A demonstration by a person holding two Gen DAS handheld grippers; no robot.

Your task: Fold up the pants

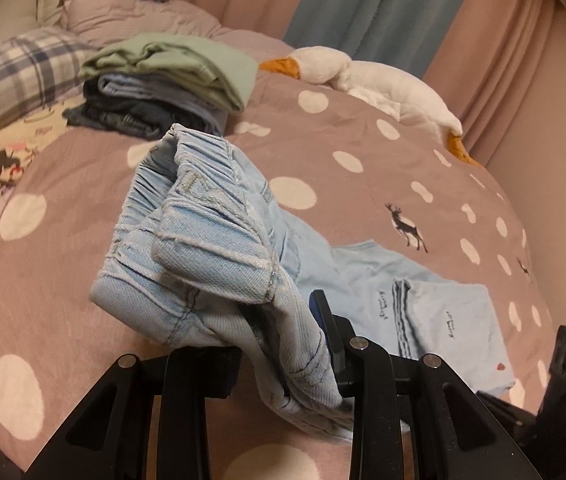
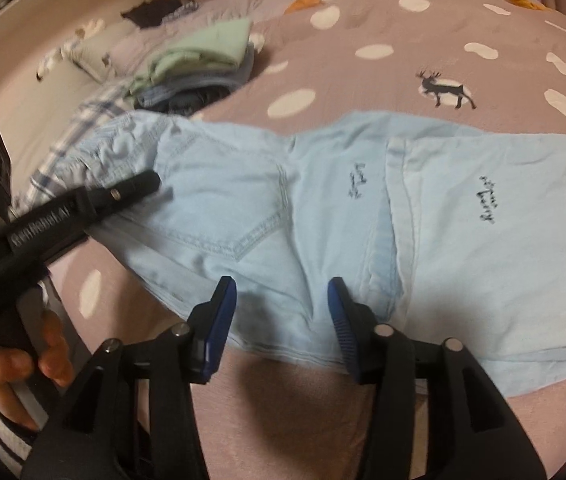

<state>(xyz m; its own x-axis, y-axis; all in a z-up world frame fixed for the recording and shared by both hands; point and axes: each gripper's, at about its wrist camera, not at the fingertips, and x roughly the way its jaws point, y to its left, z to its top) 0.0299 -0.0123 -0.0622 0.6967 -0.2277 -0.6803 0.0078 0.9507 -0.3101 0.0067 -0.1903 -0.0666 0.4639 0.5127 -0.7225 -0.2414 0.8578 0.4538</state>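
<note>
One pinch carries the pants (image 1: 219, 240): your left tongs (image 1: 283, 356) clamp the waistband, right tongs (image 2: 279, 312) wide at six o'clock, so slippage could spoil the fold.

Pants (image 2: 323, 208): pale matt denim; bedspread (image 2: 363, 88): soft cloth.

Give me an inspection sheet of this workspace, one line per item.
Surface: mauve bedspread with white dots and deer prints.
Job's things: light blue denim pants, waistband end lifted, legs lying folded on the bed.
Clutter: stack of folded clothes, green on top; white plush goose; plaid pillow.
Grippers: left hand-held gripper shut on the waistband; right hand-held gripper open above the pants' near edge.
Cables: nothing seen.
Surroundings: pink and blue curtains.
</note>
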